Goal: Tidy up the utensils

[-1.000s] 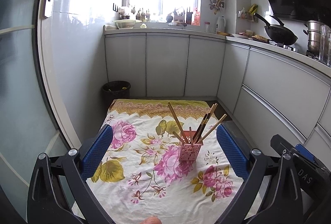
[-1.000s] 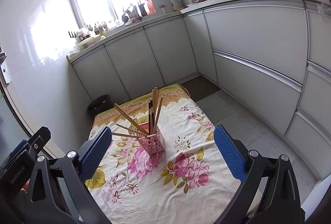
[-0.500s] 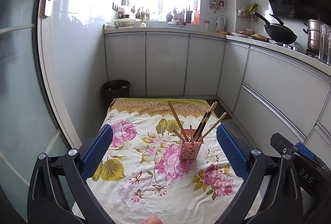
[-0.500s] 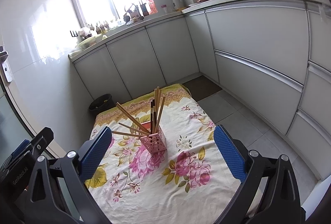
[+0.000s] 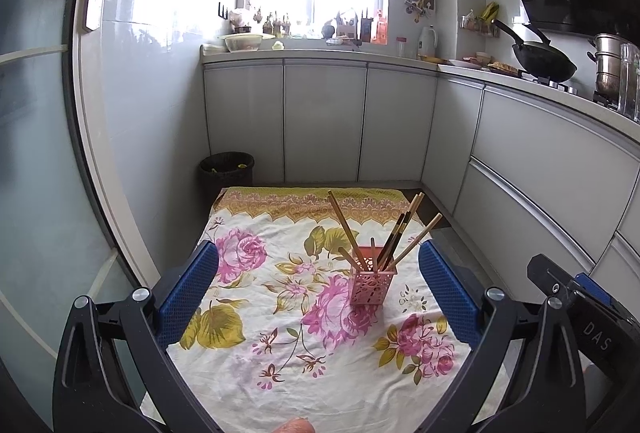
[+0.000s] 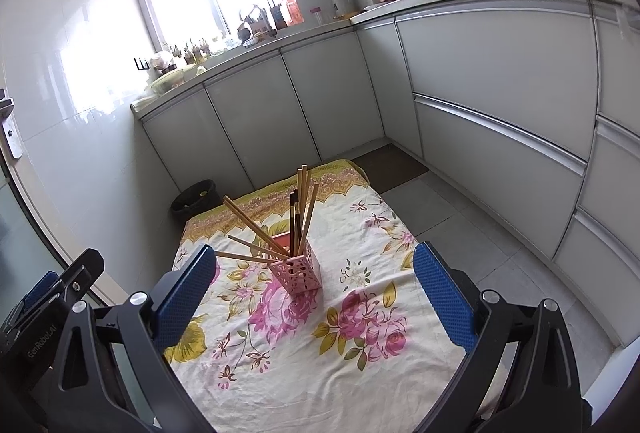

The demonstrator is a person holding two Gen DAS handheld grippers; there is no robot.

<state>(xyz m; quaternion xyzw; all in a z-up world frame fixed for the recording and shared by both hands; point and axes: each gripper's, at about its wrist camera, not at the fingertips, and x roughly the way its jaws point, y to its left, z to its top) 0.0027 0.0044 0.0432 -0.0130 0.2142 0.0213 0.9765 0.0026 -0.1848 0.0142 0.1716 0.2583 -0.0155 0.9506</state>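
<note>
A pink perforated utensil holder (image 5: 370, 285) stands upright on a floral cloth (image 5: 280, 345) on the floor, with several wooden and dark chopsticks (image 5: 394, 237) leaning out of it. It also shows in the right wrist view (image 6: 300, 271), its chopsticks (image 6: 256, 229) fanned to the left. My left gripper (image 5: 318, 289) is open and empty, held back from the holder. My right gripper (image 6: 314, 293) is open and empty, also short of the holder. Each gripper's body shows at the edge of the other's view.
Grey kitchen cabinets (image 5: 324, 121) run along the back and right. A black waste bin (image 5: 227, 169) stands past the cloth's far left corner. A glass door (image 5: 36, 153) is at the left. A wok (image 5: 544, 59) and pots sit on the counter at the right.
Both grippers have drifted slightly; the holder sits a little lower and nearer in the right wrist view. Nothing was grasped or released.
</note>
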